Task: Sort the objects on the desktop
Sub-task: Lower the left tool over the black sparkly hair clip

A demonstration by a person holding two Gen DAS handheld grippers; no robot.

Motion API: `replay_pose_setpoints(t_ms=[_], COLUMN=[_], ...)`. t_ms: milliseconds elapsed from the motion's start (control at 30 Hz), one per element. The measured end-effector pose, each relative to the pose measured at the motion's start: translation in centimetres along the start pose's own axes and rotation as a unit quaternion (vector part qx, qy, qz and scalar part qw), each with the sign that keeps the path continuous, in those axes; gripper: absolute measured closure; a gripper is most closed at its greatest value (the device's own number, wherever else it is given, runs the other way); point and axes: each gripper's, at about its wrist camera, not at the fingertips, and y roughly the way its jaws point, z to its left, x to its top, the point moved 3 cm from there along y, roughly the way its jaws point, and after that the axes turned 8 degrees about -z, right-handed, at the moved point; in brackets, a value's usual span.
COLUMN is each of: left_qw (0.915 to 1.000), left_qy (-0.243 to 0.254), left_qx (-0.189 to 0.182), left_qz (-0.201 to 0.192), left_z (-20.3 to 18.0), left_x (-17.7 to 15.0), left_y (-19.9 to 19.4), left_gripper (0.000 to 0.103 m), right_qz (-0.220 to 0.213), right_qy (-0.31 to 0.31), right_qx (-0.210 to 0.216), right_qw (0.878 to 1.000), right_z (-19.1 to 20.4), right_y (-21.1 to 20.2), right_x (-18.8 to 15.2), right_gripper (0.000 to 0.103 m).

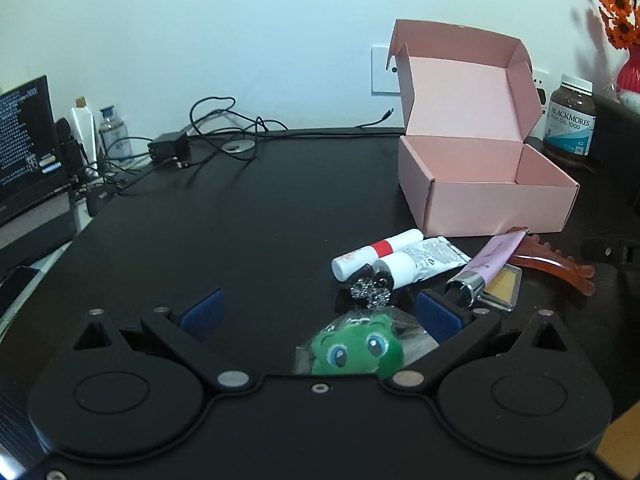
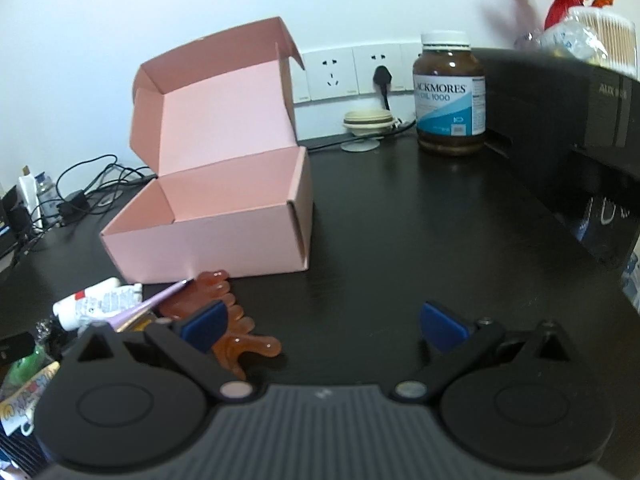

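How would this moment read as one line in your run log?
left hand-held gripper: open, over green plush toy | right hand-held gripper: open, empty | pink box: open

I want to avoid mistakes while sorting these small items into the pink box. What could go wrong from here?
1. The items lie piled: lifting the purple tube may drag the compact beneath it.
2. The bagged frog toy sits between the open left claw fingers; its slippery wrap may slide out.
3. The right claw finger overlaps the amber comb and could knock it.

A brown supplement bottle [image 2: 450, 96] stands near wall sockets [image 2: 352, 72], with tangled cables [image 1: 224, 128] and a monitor [image 1: 26, 136] far left.
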Motion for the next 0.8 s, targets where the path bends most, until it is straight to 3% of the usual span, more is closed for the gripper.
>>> replay_pose_setpoints(t_ms=[167,400,600,800], left_qw=[0.9994,0.9968,0.9962,0.9955], left_qy=[0.031,0.027,0.022,0.017], left_qx=[-0.007,-0.074,-0.08,-0.085], left_qz=[-0.014,-0.013,-0.026,-0.038], left_z=[-0.7,-0.7,-0.4,0.0], left_x=[-0.2,-0.5,-0.3,-0.2], left_y=[-0.8,-0.6,-0.2,0.1], left_gripper=[0.0,0.0,0.0,0.0], right_qz=[-0.009,0.002,-0.01,-0.018], right_qy=[-0.001,0.053,0.078,0.059], right_qx=[0.013,0.025,0.027,0.026], right_qw=[1.0,0.998,0.997,0.998], right_z=[-0.4,-1.9,-2.6,-2.0], right_y=[0.0,0.3,-0.1,-0.3], right_x=[0.1,0.0,-0.1,-0.1], right_gripper=[0.001,0.001,0.001,0.001])
